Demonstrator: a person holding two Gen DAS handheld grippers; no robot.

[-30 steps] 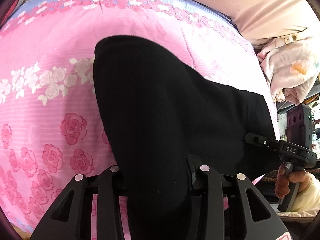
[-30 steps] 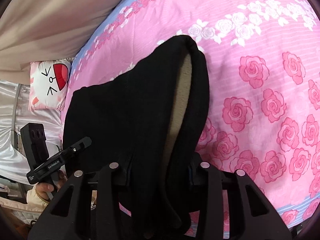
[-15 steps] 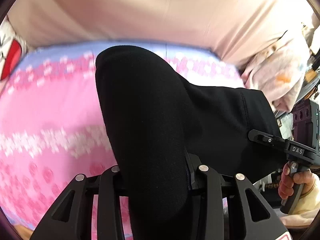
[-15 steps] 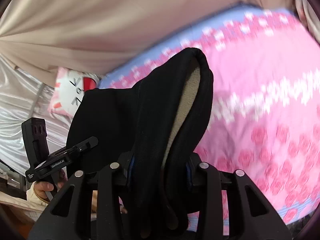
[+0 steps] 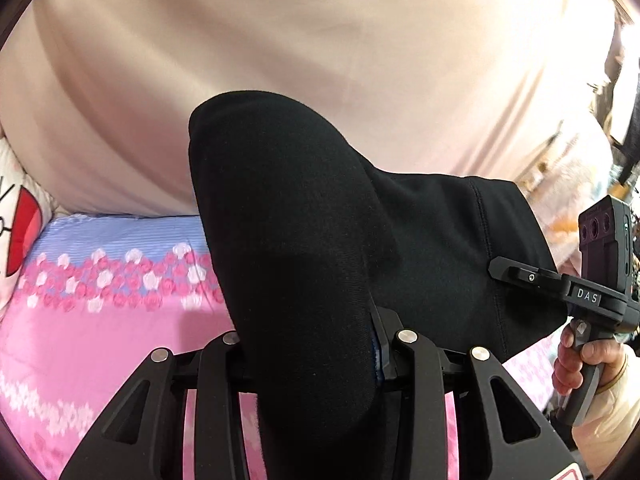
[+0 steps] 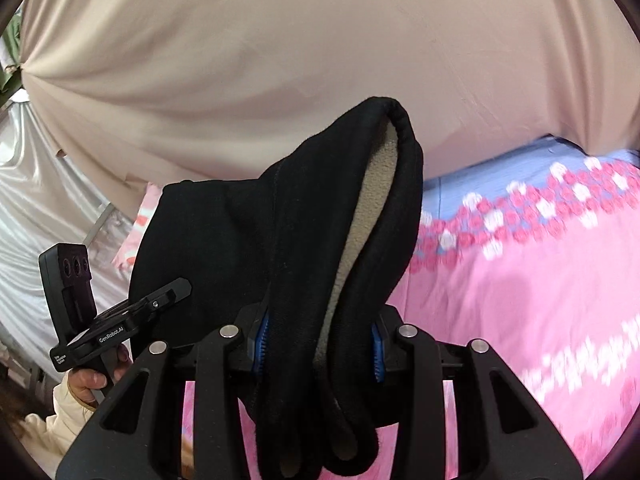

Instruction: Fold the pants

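The black pants [image 5: 304, 248] are lifted off the bed and stretched between both grippers. My left gripper [image 5: 308, 344] is shut on a thick bunch of the black cloth, which drapes over its fingers. My right gripper [image 6: 316, 336] is shut on the other end of the pants [image 6: 280, 240], where the beige fleece lining [image 6: 372, 200] shows. The right gripper also shows at the right edge of the left wrist view [image 5: 532, 278], and the left gripper shows at the left of the right wrist view [image 6: 156, 304]. The fingertips are hidden by cloth.
A pink bedspread with roses and a blue border [image 5: 100, 320] lies below; it also shows in the right wrist view [image 6: 540, 280]. A beige curtain [image 6: 280, 60] hangs behind the bed. A cartoon pillow [image 5: 20, 232] lies at the far left.
Both grippers have risen and tilted up with the pants held; the bedspread has dropped low in both views and the curtain now fills the upper half.
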